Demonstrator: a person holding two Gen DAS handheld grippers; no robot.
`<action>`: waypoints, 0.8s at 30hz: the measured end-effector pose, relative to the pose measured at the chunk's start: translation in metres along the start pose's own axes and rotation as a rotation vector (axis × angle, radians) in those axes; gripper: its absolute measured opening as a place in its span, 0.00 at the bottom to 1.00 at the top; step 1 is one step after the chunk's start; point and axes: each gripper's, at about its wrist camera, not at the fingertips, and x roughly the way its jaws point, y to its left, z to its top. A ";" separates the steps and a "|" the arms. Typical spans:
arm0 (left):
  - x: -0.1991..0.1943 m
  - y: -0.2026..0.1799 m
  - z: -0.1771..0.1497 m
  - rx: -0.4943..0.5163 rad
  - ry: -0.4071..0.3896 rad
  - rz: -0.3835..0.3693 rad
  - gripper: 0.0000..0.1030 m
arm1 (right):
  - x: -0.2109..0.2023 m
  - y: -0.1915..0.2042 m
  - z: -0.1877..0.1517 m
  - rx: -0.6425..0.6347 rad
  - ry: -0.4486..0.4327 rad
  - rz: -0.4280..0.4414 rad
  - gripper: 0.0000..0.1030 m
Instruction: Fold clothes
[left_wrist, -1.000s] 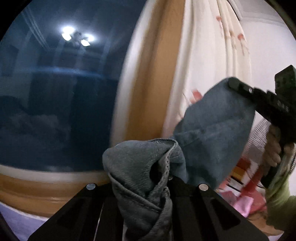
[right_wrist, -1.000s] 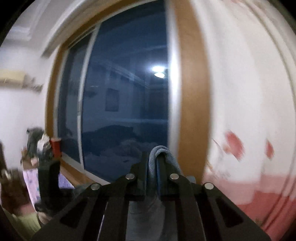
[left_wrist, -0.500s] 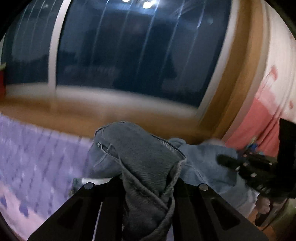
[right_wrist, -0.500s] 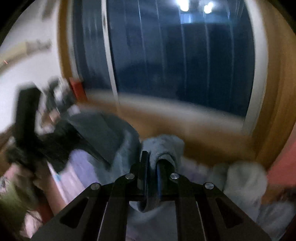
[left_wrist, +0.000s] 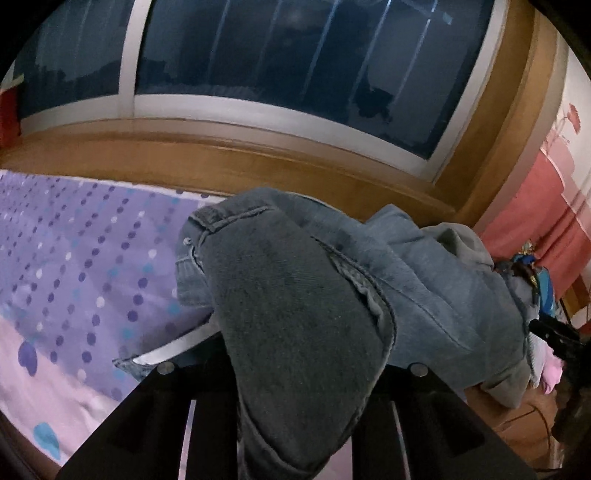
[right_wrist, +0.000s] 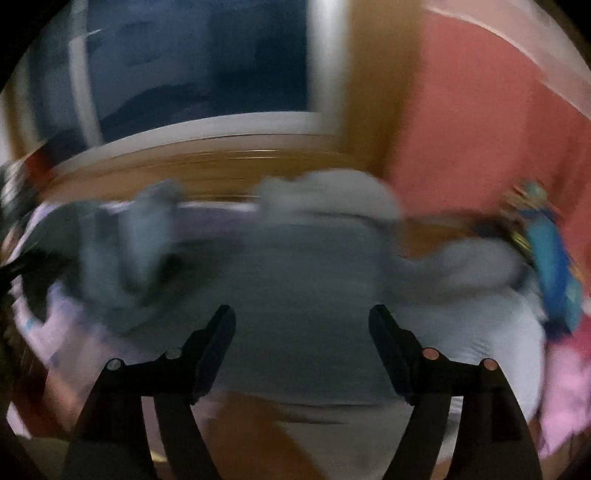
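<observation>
A blue-grey denim garment (left_wrist: 424, 280) lies spread across the purple dotted bed sheet (left_wrist: 74, 258). One thick fold of it rises in a hump from between the jaws of my left gripper (left_wrist: 295, 354). Those jaws are opening, the cloth is still bunched in them, and it hides the fingertips. In the blurred right wrist view my right gripper (right_wrist: 301, 314) hovers over the denim (right_wrist: 303, 266). Its jaws are opening wide, and the cloth lies beyond and below them, not pinched. The right gripper's dark body (left_wrist: 554, 336) shows at the right edge of the left wrist view.
A wooden sill (left_wrist: 221, 162) and a dark window (left_wrist: 295, 66) run along the far side of the bed. A red curtain (left_wrist: 535, 206) hangs at the right. A pale grey garment (right_wrist: 332, 195), a blue item (right_wrist: 554, 266) and pink cloth (right_wrist: 565, 387) lie at the right.
Both grippers came down from window height to the bed with the denim. The right gripper let go of its fold and now stands wide. The left one still has cloth in its jaws.
</observation>
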 end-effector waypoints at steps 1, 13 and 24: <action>0.000 0.000 0.001 -0.002 0.004 0.005 0.15 | 0.007 -0.012 0.002 0.035 0.026 -0.060 0.73; 0.006 -0.010 -0.008 -0.013 0.078 0.065 0.19 | 0.085 -0.123 -0.019 0.670 0.147 0.058 0.73; -0.021 -0.007 -0.001 0.086 0.101 -0.003 0.19 | 0.026 -0.082 0.025 0.499 -0.163 0.147 0.05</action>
